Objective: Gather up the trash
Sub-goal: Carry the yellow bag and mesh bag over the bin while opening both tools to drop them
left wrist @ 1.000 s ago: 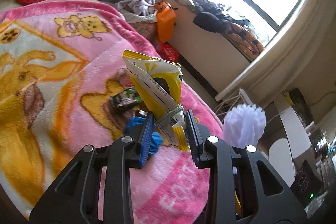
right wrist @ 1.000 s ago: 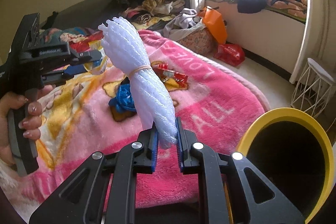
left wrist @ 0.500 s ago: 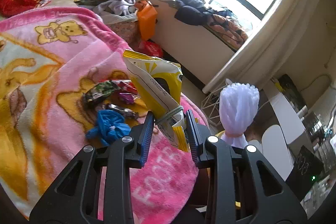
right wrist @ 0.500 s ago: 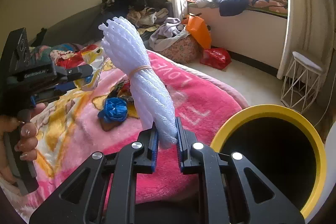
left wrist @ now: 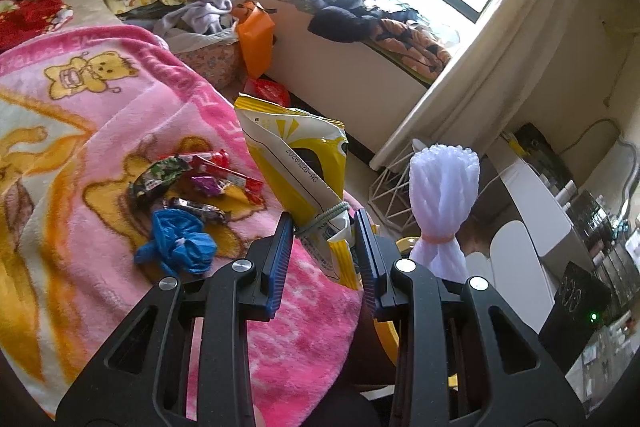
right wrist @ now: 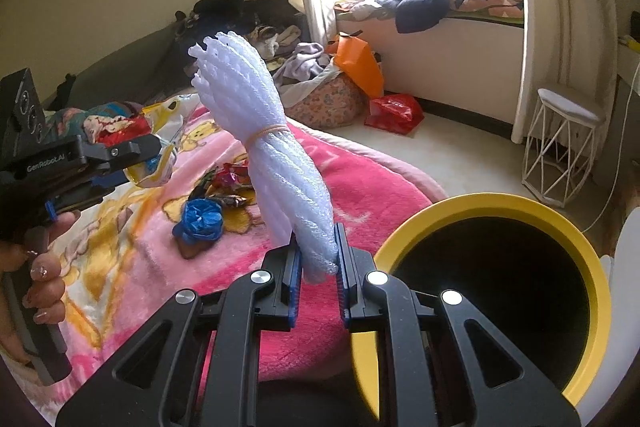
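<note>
Left claw [left wrist: 325,247]: narrow, pinching the low end of a yellow bag [left wrist: 298,163]. The bag stands up and leans toward the window. A green band goes round its low part.
Right claw [right wrist: 317,267]: almost closed, squeezing the low end of a white foam bundle [right wrist: 264,147]. A thin rubber band ties the bundle in the middle. The bundle tilts up and to the left.
Bin [right wrist: 560,223]: yellow rim, black inside, open at the top. It sits just right of the right claw, below the bundle's level. The mouth is wide and nothing covers it.
Blanket [left wrist: 92,131]: pink with yellow bears. Its edge curves down beside the bin.
Trash on the blanket: a blue crumpled bag [left wrist: 178,243] and a small pile of wrappers [left wrist: 192,179] just behind it, near the blanket's edge.
Hand [right wrist: 36,267]: grips the left claw's handle at the left side of the right view.
Floor [right wrist: 472,155]: bare and open between the blanket and the window wall.
Stool [right wrist: 560,147]: white wire, by the curtain, well apart from the claws.
Red bag [right wrist: 394,113]: on the floor near the wall.
</note>
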`<move>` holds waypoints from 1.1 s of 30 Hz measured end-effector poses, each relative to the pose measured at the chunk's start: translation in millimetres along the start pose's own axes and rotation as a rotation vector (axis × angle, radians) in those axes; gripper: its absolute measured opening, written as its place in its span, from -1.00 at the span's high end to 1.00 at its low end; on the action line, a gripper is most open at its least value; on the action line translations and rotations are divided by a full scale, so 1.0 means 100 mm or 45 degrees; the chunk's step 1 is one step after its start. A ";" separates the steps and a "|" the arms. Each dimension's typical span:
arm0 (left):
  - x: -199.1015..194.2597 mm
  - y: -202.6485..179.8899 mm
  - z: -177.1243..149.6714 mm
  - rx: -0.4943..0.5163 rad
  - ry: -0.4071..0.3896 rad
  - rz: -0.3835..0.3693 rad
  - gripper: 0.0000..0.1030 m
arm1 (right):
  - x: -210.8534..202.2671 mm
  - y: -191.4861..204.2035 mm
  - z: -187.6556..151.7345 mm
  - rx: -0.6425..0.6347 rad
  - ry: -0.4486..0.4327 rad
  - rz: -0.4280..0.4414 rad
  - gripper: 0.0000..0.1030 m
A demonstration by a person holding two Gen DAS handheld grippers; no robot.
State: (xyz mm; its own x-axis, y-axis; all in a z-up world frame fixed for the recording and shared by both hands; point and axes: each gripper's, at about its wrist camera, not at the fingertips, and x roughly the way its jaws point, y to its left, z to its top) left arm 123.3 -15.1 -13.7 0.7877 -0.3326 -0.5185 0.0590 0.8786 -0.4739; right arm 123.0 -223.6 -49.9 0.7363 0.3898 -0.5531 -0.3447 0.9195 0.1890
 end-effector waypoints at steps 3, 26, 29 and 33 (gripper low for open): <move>0.03 -0.04 -0.01 0.015 0.007 -0.016 0.52 | -0.03 -0.05 0.00 0.016 -0.006 -0.016 0.72; 0.26 -0.60 -0.16 0.154 0.085 -0.142 0.52 | -0.29 -0.62 -0.12 0.170 -0.046 -0.159 0.72; 0.31 -0.69 -0.21 0.174 0.103 -0.156 0.52 | -0.32 -0.74 -0.15 0.205 -0.047 -0.187 0.72; 0.39 -0.81 -0.27 0.199 0.129 -0.177 0.52 | -0.34 -0.89 -0.21 0.261 -0.040 -0.226 0.72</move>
State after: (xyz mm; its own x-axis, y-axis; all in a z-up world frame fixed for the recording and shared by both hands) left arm 132.6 -108.1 -14.5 0.7003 -0.4800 -0.5284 0.2634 0.8617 -0.4337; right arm 116.6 -319.8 -65.0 0.7937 0.2199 -0.5672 -0.0861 0.9636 0.2532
